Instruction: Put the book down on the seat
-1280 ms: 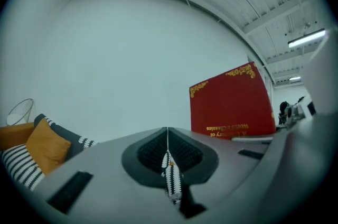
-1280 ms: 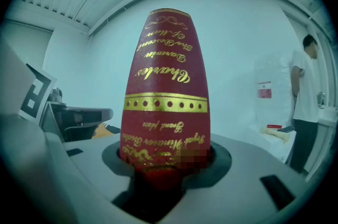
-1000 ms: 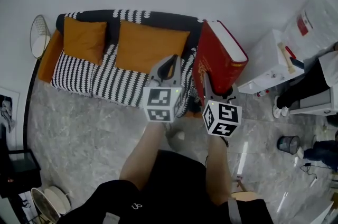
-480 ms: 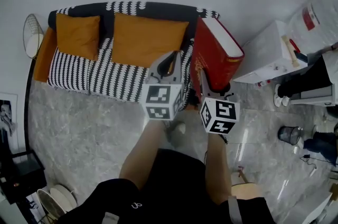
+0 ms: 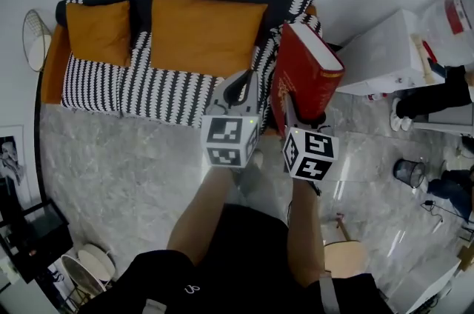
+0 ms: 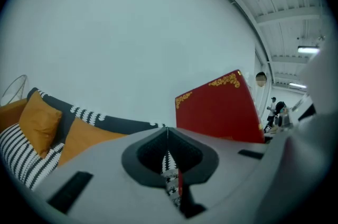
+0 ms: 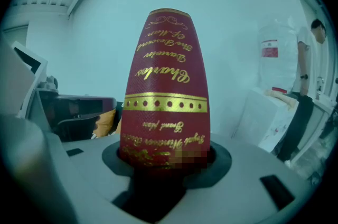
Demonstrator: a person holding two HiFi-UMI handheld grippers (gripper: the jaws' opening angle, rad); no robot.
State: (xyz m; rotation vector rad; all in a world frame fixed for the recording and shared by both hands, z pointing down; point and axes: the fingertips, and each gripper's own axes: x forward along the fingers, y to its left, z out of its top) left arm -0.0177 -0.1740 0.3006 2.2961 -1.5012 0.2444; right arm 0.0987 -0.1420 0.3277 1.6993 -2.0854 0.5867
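A thick red book [image 5: 304,75] with gold lettering on its spine [image 7: 165,96] stands upright in the air, over the right end of the sofa. My right gripper [image 5: 296,115] is shut on its lower end; the jaws clasp the spine from both sides. The book's red cover [image 6: 219,109] also shows to the right in the left gripper view. My left gripper [image 5: 238,87] hangs beside the book, to its left, jaws shut with nothing in them. The sofa seat [image 5: 148,90] has a black-and-white patterned cover and lies below and ahead of both grippers.
Two orange cushions [image 5: 204,35] lean on the sofa's dark backrest. A white cabinet [image 5: 385,57] stands right of the sofa, with a person [image 5: 437,94] beside it. A small bin [image 5: 409,173] sits on the grey marble floor [image 5: 126,172]. A wire lamp [image 5: 35,38] is at the sofa's left end.
The view has shifted: the sofa now sits higher and more to the left in the head view. Both grippers and the book keep their pose relative to each other.
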